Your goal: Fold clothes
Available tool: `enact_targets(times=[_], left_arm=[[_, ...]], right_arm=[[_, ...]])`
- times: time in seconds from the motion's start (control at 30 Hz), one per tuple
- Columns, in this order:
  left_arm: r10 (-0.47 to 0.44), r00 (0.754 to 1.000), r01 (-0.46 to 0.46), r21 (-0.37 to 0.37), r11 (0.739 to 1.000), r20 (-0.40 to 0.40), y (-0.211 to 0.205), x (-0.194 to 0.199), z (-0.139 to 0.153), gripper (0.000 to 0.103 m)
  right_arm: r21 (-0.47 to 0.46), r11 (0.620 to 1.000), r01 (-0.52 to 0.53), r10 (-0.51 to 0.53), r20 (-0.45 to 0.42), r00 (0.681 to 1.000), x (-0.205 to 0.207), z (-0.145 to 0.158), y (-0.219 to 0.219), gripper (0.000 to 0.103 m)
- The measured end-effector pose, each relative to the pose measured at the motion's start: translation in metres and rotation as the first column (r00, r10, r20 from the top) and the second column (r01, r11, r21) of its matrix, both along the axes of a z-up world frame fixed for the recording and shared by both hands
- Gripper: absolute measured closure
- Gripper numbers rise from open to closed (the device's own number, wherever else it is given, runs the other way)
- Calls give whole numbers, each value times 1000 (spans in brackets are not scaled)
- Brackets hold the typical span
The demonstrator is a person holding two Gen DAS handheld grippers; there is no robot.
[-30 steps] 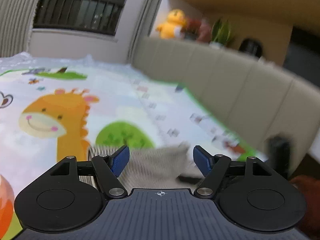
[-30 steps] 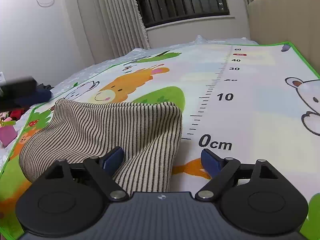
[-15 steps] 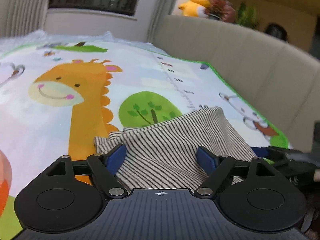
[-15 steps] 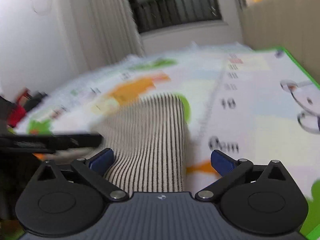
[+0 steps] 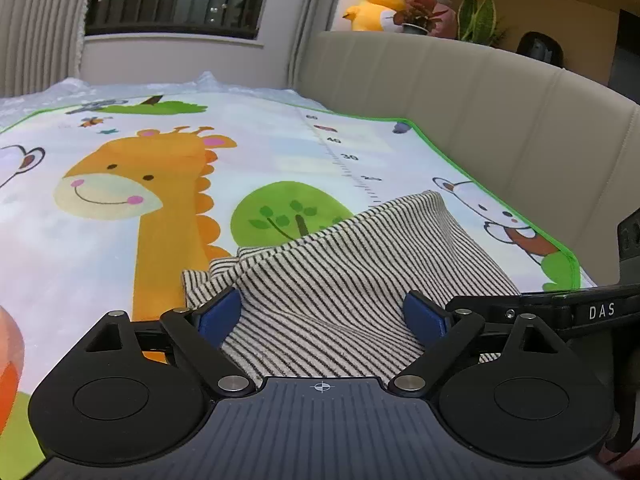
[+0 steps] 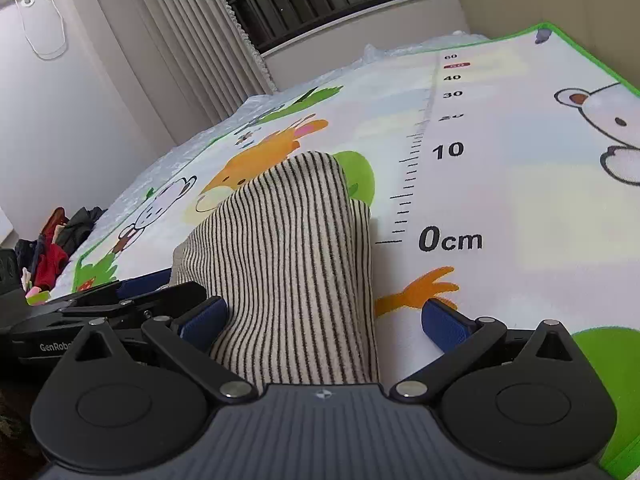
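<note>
Striped cloth (image 5: pixel 340 276) lies bunched on the play mat (image 5: pixel 120 240), near its right edge by the sofa (image 5: pixel 500 112). Left gripper (image 5: pixel 322 314): jaws spread, cloth lying between the blue pads. Right gripper (image 6: pixel 324 322): jaws spread, cloth against its left pad (image 6: pixel 202 322); mat under the right one.

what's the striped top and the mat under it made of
Striped top: looks like soft ribbed knit, matte, slumping in rounded folds. Play mat: seems a smooth printed sheet, faint sheen, lying flat; whether foam or vinyl can't be told.
</note>
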State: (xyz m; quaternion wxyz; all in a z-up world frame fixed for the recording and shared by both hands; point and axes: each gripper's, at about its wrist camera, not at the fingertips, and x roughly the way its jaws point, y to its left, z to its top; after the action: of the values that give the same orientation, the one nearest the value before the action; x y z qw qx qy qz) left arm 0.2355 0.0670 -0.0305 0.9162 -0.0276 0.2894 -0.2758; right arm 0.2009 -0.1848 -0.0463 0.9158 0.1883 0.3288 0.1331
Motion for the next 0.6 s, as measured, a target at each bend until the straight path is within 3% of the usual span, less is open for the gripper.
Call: enact_targets(times=[0.6], left_arm=[[-4,1000,4,-10,1000,19,0,-4,-3,7]], right_arm=[[26,1000,7,-8,51,999,-7,-8,-2,0]])
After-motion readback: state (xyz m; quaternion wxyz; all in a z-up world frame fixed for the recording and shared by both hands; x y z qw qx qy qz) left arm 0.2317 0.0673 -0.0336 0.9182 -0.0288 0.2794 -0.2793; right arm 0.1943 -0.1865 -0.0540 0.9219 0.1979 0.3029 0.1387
